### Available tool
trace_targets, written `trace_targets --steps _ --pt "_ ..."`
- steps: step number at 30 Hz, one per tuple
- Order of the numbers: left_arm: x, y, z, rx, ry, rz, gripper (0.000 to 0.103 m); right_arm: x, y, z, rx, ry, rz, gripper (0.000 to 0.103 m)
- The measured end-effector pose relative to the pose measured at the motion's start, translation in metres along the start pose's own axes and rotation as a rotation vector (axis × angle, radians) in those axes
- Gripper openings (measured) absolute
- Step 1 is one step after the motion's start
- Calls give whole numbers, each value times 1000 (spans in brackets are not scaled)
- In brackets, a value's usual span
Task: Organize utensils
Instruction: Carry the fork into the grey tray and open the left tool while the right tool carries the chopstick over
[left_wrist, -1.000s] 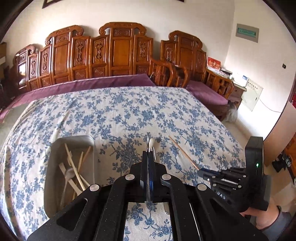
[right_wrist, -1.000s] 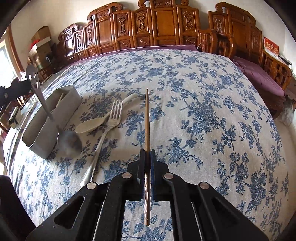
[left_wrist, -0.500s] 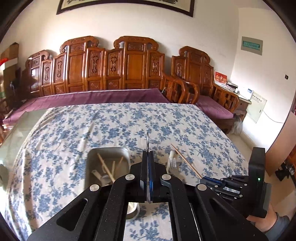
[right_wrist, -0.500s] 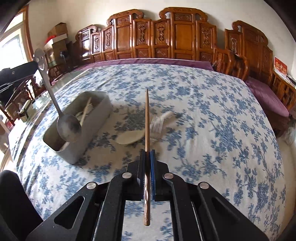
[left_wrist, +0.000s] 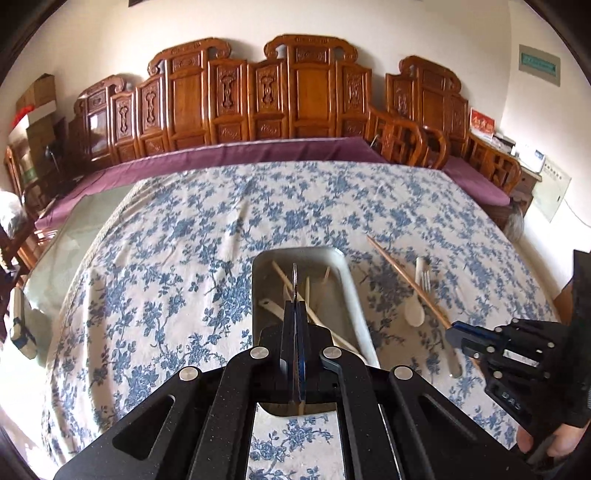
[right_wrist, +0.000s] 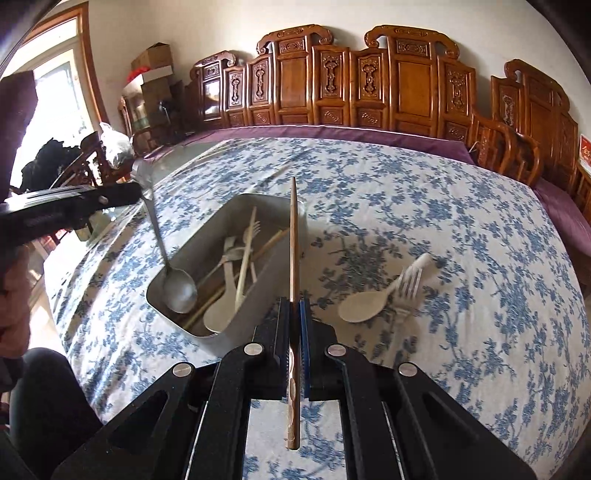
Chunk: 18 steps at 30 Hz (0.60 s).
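A grey metal bin (right_wrist: 258, 201) (left_wrist: 352, 280) on the flowered tablecloth holds several pale utensils and chopsticks. My left gripper (left_wrist: 294, 310) (right_wrist: 129, 194) is shut on a metal spoon (right_wrist: 179, 291), held by its handle with the bowl hanging down inside the bin's near end. My right gripper (right_wrist: 294, 310) (left_wrist: 456, 330) is shut on a brown chopstick (right_wrist: 293, 236) (left_wrist: 406, 275), held over the bin's right wall. A cream spoon (right_wrist: 364, 306) (left_wrist: 414, 312) and a metal fork (right_wrist: 408, 286) (left_wrist: 426, 278) lie on the cloth right of the bin.
Carved wooden benches (left_wrist: 258, 96) with purple cushions (left_wrist: 229, 155) line the far side of the table. A glass-covered strip (left_wrist: 85, 218) borders the cloth on the left. Cardboard boxes (right_wrist: 151, 70) stand at the far left.
Both grippers have moved left toward the bin. The spoon's bowl has gone from above the cloth to down inside the bin. The chopstick now reaches over the bin's right wall.
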<state>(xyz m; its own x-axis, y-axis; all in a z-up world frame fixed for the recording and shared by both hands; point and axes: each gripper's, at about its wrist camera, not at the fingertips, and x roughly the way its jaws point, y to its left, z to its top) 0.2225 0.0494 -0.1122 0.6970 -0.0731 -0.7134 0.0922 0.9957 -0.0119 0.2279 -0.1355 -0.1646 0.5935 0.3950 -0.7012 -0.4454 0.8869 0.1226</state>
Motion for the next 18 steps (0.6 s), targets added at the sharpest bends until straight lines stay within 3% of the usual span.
trace_targets --steps 18 --pt "96 8 16 -42 70 -69 0 33 18 15 28 17 58 6"
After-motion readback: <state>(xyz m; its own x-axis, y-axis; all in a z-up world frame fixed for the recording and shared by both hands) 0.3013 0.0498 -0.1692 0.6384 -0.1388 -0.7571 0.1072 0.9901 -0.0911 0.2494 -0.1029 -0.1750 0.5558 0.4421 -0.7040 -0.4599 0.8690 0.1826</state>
